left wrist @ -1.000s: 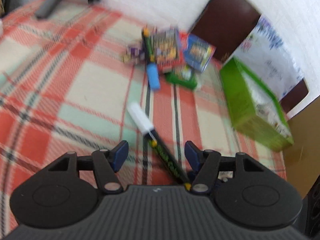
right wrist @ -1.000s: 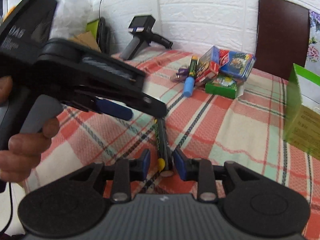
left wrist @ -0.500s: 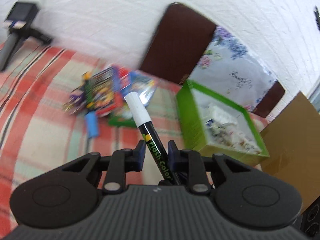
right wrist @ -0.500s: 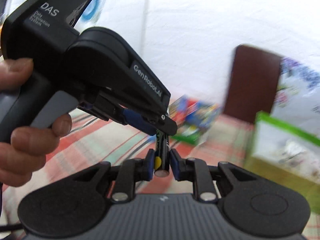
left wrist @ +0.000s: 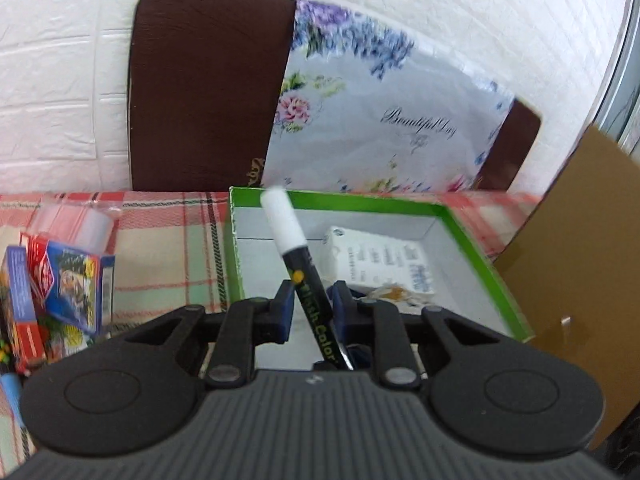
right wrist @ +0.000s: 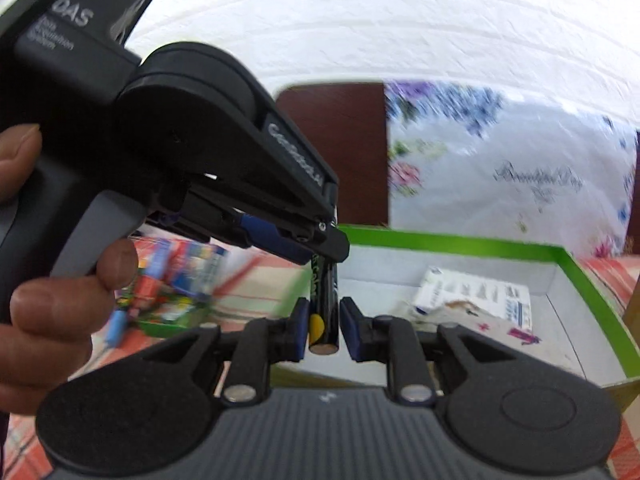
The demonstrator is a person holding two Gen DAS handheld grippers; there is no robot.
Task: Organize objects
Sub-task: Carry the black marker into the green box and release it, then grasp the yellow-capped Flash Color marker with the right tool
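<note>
My surface (left wrist: 160,248) carries a red, green and cream plaid cloth and stands against a white brick wall (left wrist: 64,80), with a dark brown chair back (left wrist: 208,88) behind it and a floral sheet (left wrist: 400,120) draped partly over that chair. A green box (left wrist: 472,236) with a grey interior sits open on the surface, holding a white printed packet (left wrist: 380,264). A pile of colourful card boxes (left wrist: 68,280) lies left of the green box. My left tool (left wrist: 310,312) pinches a black marker (left wrist: 308,288) with a white cap; the marker tilts up and to the left, its cap above the far rim of the green box. My right tool (right wrist: 325,330) stands slightly spread around the rear end of the same marker (right wrist: 323,308), with narrow gaps visible on both sides. My left hand (right wrist: 60,280) grips the handle of the left tool, seen in the right wrist view.
</note>
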